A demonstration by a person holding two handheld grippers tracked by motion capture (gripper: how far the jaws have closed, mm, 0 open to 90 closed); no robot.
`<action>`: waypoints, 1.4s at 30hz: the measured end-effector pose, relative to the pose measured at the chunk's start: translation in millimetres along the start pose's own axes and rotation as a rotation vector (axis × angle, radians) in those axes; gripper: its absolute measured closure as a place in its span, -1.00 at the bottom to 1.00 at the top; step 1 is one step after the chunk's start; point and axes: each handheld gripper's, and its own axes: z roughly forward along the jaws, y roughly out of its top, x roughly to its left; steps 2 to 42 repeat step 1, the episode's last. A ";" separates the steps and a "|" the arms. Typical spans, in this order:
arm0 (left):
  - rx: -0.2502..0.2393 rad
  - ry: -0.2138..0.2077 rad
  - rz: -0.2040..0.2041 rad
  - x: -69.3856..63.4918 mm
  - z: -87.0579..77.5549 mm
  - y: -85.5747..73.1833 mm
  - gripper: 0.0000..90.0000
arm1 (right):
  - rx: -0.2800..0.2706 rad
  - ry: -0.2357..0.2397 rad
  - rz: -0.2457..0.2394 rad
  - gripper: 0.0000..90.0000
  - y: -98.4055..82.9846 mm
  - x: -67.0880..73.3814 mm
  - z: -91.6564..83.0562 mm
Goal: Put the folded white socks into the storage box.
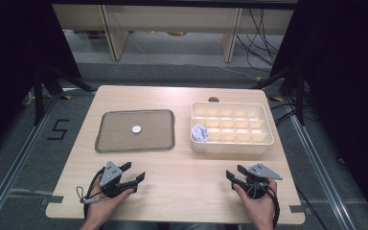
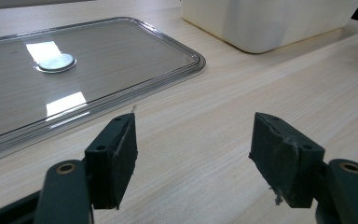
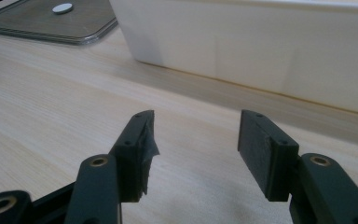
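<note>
Coin-like white disc [image 1: 136,129] lies mid-tray [image 1: 106,143], toward the table's [image 1: 187,191] left edge. Both grippers rest near the front edge, left gripper [image 1: 135,172] and right gripper [image 1: 233,172], each with jaws apart and empty. Compartment box [image 1: 230,146] sits right.

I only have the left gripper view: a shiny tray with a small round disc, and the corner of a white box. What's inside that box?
Observer: The box is split into many small compartments; a crumpled white-and-blue scrap lies at its left end.
Operator: Are the other compartments filled?
Observer: From the high view they look bare.
Operator: Where's the other gripper?
Observer: The right gripper sits near the table's front edge, before the box, jaws apart with nothing between them.
</note>
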 end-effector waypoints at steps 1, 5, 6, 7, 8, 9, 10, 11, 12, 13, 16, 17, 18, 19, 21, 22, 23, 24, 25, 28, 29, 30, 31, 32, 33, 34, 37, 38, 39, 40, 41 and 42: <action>-0.003 0.000 0.000 0.0 -0.1 -0.1 -0.31 | -0.006 -0.006 0.010 0.04 -1.4 -0.3 1.9; -0.003 0.000 0.000 0.0 -0.1 -0.1 -0.31 | -0.006 -0.006 0.010 0.04 -1.4 -0.3 1.9; -0.003 0.000 0.000 0.0 -0.1 -0.1 -0.31 | -0.006 -0.006 0.010 0.04 -1.4 -0.3 1.9; -0.003 0.000 0.000 0.0 -0.1 -0.1 -0.31 | -0.006 -0.006 0.010 0.04 -1.4 -0.3 1.9; -0.003 0.000 0.000 0.0 -0.1 -0.1 -0.31 | -0.006 -0.006 0.010 0.04 -1.4 -0.3 1.9; -0.003 0.000 0.000 0.0 -0.1 -0.1 -0.31 | -0.006 -0.006 0.010 0.04 -1.4 -0.3 1.9; -0.003 0.000 0.000 0.0 -0.1 -0.1 -0.31 | -0.006 -0.006 0.010 0.04 -1.4 -0.3 1.9; -0.003 0.000 0.000 0.0 -0.1 -0.1 -0.31 | -0.006 -0.006 0.010 0.04 -1.4 -0.3 1.9; -0.003 0.000 0.000 0.0 -0.1 -0.1 -0.31 | -0.006 -0.006 0.010 0.04 -1.4 -0.3 1.9; -0.003 0.000 0.000 0.0 -0.1 -0.1 -0.31 | -0.006 -0.006 0.010 0.04 -1.4 -0.3 1.9; -0.003 0.000 0.000 0.0 -0.1 -0.1 -0.31 | -0.006 -0.006 0.010 0.04 -1.4 -0.3 1.9; -0.003 0.000 0.000 0.0 -0.1 -0.1 -0.31 | -0.006 -0.006 0.010 0.04 -1.4 -0.3 1.9; -0.003 0.000 0.000 0.0 -0.1 -0.1 -0.31 | -0.006 -0.006 0.010 0.04 -1.4 -0.3 1.9; -0.003 0.000 0.000 0.0 -0.1 -0.1 -0.31 | -0.006 -0.006 0.010 0.04 -1.4 -0.3 1.9; -0.003 0.000 0.000 0.0 -0.1 -0.1 -0.31 | -0.006 -0.006 0.010 0.04 -1.4 -0.3 1.9; -0.003 0.000 0.000 0.0 -0.1 -0.1 -0.31 | -0.006 -0.006 0.010 0.04 -1.4 -0.3 1.9; -0.003 0.000 0.000 0.0 -0.1 -0.1 -0.31 | -0.006 -0.006 0.010 0.04 -1.4 -0.3 1.9; -0.003 0.000 0.000 0.0 -0.1 -0.1 -0.31 | -0.006 -0.006 0.010 0.04 -1.4 -0.3 1.9; -0.003 0.000 0.000 0.0 -0.1 -0.1 -0.31 | -0.006 -0.006 0.010 0.04 -1.4 -0.3 1.9; -0.003 0.000 0.000 0.0 -0.1 -0.1 -0.31 | -0.006 -0.006 0.010 0.04 -1.4 -0.3 1.9; -0.003 0.000 0.000 0.0 -0.1 -0.1 -0.31 | -0.006 -0.006 0.010 0.04 -1.4 -0.3 1.9; -0.003 0.000 0.000 0.0 -0.1 -0.1 -0.31 | -0.006 -0.006 0.010 0.04 -1.4 -0.3 1.9; -0.003 0.000 0.000 0.0 -0.1 -0.1 -0.31 | -0.006 -0.006 0.010 0.04 -1.4 -0.3 1.9; -0.003 0.000 0.000 0.0 -0.1 -0.1 -0.31 | -0.006 -0.006 0.010 0.04 -1.4 -0.3 1.9; -0.003 0.000 0.000 0.0 -0.1 -0.1 -0.31 | -0.006 -0.006 0.010 0.04 -1.4 -0.3 1.9; -0.003 0.000 0.000 0.0 -0.1 -0.1 -0.31 | -0.006 -0.006 0.010 0.04 -1.4 -0.3 1.9; -0.003 0.000 0.000 0.0 -0.1 -0.1 -0.31 | -0.006 -0.006 0.010 0.04 -1.4 -0.3 1.9; -0.003 0.000 0.000 0.0 -0.1 -0.1 -0.31 | -0.006 -0.006 0.010 0.04 -1.4 -0.3 1.9; -0.003 0.000 0.000 0.0 -0.1 -0.1 -0.31 | -0.006 -0.006 0.010 0.04 -1.4 -0.3 1.9; -0.003 0.000 0.000 0.0 -0.1 -0.1 -0.31 | -0.006 -0.006 0.010 0.04 -1.4 -0.3 1.9; -0.003 0.000 0.000 0.0 -0.1 -0.1 -0.31 | -0.006 -0.006 0.010 0.04 -1.4 -0.3 1.9; -0.003 0.000 0.000 0.0 -0.1 -0.1 -0.31 | -0.006 -0.006 0.010 0.04 -1.4 -0.3 1.9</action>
